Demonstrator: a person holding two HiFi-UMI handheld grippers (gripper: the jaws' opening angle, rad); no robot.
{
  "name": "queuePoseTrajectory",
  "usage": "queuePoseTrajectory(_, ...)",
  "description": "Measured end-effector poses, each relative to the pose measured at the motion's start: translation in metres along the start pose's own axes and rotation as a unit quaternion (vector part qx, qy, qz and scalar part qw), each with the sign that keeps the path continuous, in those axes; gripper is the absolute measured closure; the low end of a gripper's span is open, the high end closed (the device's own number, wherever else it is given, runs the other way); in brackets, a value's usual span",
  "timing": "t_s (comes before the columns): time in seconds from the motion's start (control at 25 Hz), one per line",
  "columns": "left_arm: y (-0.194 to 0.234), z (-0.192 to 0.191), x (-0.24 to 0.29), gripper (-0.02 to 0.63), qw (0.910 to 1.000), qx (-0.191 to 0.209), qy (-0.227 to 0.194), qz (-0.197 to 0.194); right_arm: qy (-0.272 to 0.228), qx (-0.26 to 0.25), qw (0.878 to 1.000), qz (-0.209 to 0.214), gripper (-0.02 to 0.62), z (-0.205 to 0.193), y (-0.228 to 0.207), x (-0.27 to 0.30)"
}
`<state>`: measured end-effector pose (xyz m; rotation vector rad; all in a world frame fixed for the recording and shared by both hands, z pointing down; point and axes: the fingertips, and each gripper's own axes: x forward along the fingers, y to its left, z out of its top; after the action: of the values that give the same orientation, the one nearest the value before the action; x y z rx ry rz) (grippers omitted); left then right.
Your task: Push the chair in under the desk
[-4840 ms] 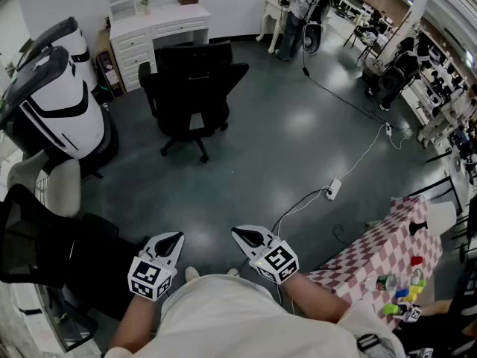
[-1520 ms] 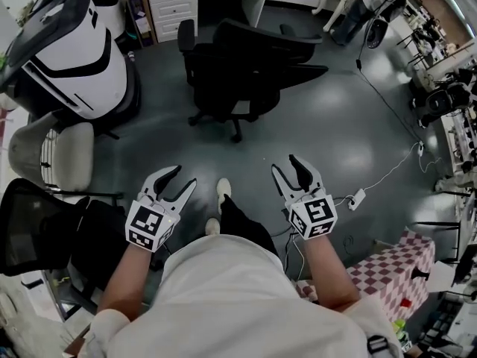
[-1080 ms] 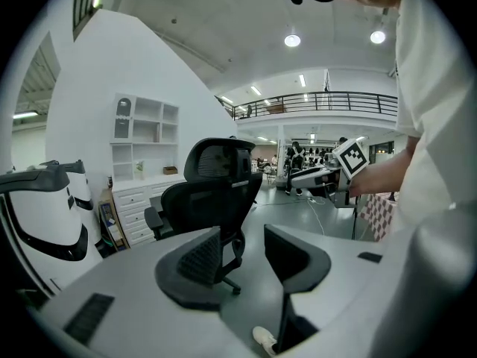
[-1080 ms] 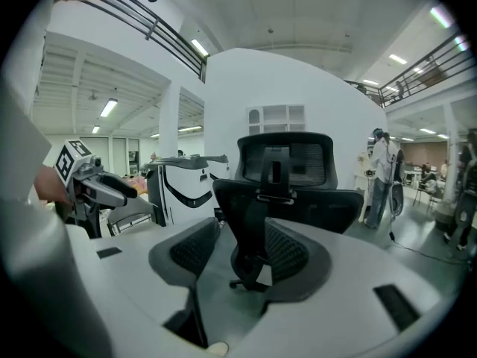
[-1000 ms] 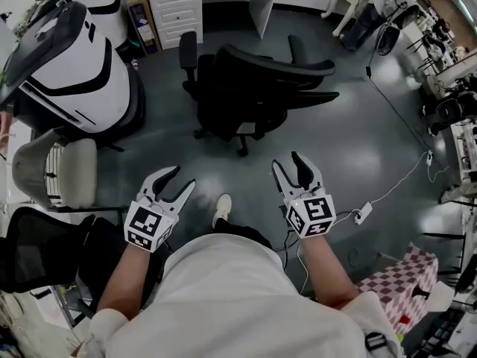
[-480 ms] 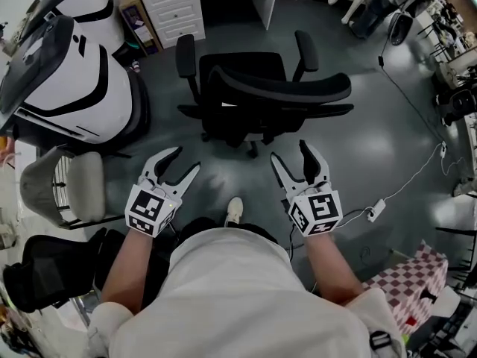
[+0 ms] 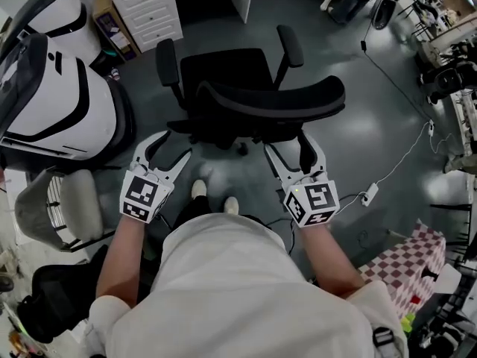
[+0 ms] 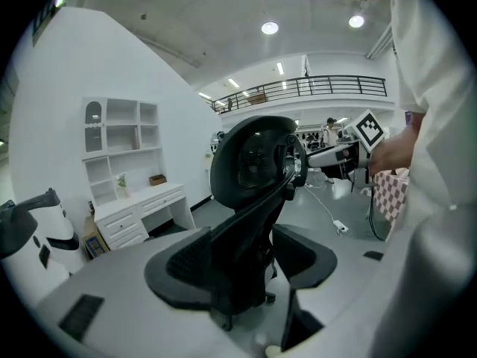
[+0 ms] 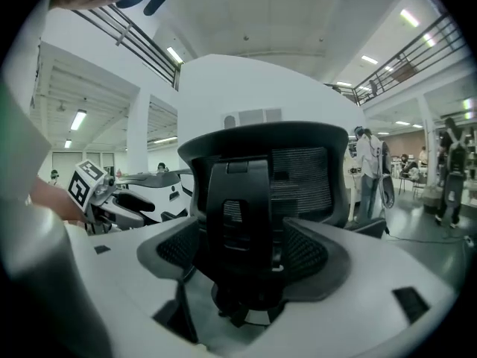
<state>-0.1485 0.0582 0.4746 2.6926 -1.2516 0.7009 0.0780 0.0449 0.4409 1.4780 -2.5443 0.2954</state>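
1. The grey floor (image 7: 387, 118) is glossy, with bright patches at 2 o'clock.
2. A black chair (image 7: 246, 88) stands at 12 o'clock, with a white desk (image 7: 145, 6) at 11.
3. A white machine (image 7: 52, 88) sits at 10 and a beige chair (image 7: 56, 215) at 8.
4. A cable (image 7: 406, 151) runs to a power strip (image 7: 368, 196) at 3.
5. A checked table (image 7: 417, 263) stands at 4.

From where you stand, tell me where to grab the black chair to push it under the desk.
Take the backrest by both ends of its curved top, from behind: it faces you, seat toward the desk. The left gripper and right gripper are opening their jaws, gripping nothing.
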Motion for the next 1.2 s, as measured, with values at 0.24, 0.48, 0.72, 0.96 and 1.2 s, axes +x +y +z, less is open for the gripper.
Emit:
queuePoseTrajectory(0.24, 0.013, 0.0, 0.027, 0.334, 0.9968, 0.059, 0.02, -0.051, 0.013, -0.004, 1.0, -0.022, 0.265, 0.005, 0.002, 0.011)
queuePoseTrajectory(0.48, 0.022, -0.009, 0.049, 0.333, 0.9875, 0.125, 0.048, -0.083, 0.019, -0.004, 0.998, -0.052, 0.267, 0.006, -0.003, 0.02)
queuePoseTrajectory(0.72, 0.016, -0.012, 0.062, 0.365, 0.9799, 0.146, 0.039, -0.13, 0.016, 0.003, 0.998, -0.065, 0.267, 0.008, -0.009, 0.024)
queuePoseTrajectory(0.96, 0.019, -0.01, 0.067, 0.38, 0.9734, 0.155, 0.026, -0.167, 0.011, 0.006, 0.997, -0.078, 0.267, 0.01, -0.013, 0.03)
queuePoseTrajectory(1.2, 0.02, -0.008, 0.072, 0.387, 0.9706, 0.158, 0.018, -0.181, 0.007, 0.006, 0.996, -0.087, 0.268, 0.012, -0.017, 0.034)
